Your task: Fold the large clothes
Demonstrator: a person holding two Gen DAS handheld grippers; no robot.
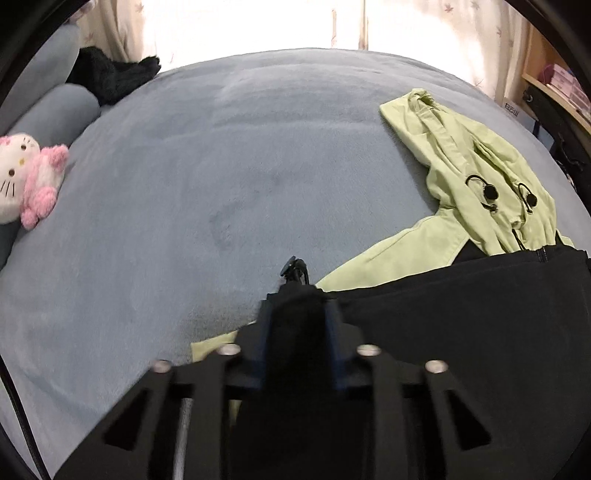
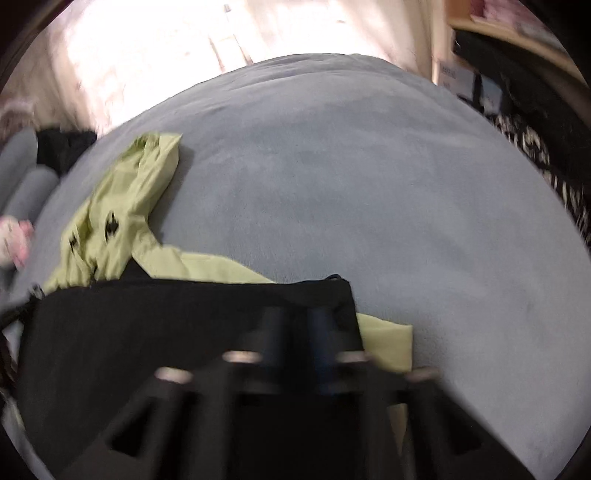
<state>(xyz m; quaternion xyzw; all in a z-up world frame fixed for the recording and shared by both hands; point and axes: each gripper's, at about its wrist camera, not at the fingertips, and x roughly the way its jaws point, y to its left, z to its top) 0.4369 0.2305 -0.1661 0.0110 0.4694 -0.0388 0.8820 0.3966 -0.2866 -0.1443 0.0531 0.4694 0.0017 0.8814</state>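
**K:** Two garments on the grey-blue bed cover (image 1: 229, 155). Biggest is the black garment (image 1: 461, 314), spread across the near edge, its top hem stretched straight between both grippers. It lies over the light-green hooded jacket (image 1: 476, 162); the jacket's hood points toward the far side, and green corners stick out from under the black cloth near each gripper.

**M:** Gripper state?

**K:** Left gripper (image 1: 297, 295): fingers pressed together on a corner of the black garment, black cloth bunched between them. A small black cord end (image 1: 293, 267) pokes out just past the tips. Right gripper (image 2: 299, 314): also pinching the black garment, at its other top corner. That view is motion-blurred, but cloth sits between the fingers.

**M:** Any readable text?

**K:** No brand visible on either garment. A white label (image 1: 511, 110) at the right edge has dark characters, too small to read. Pink boxes on the wooden shelf (image 1: 554, 88) behind it, print illegible.

**M:** Surroundings, obstructions?

**K:** Grey bolster pillows (image 1: 48, 110) far left. A dark fuzzy item (image 1: 110, 75) lies against them by the curtain (image 1: 258, 26). A white-and-pink cat plush (image 1: 29, 177) rests at the left edge, well apart from the clothes. Black toggles with cords (image 1: 491, 192) sit on the jacket's collar. Each gripper body blocks the cloth directly beneath it.
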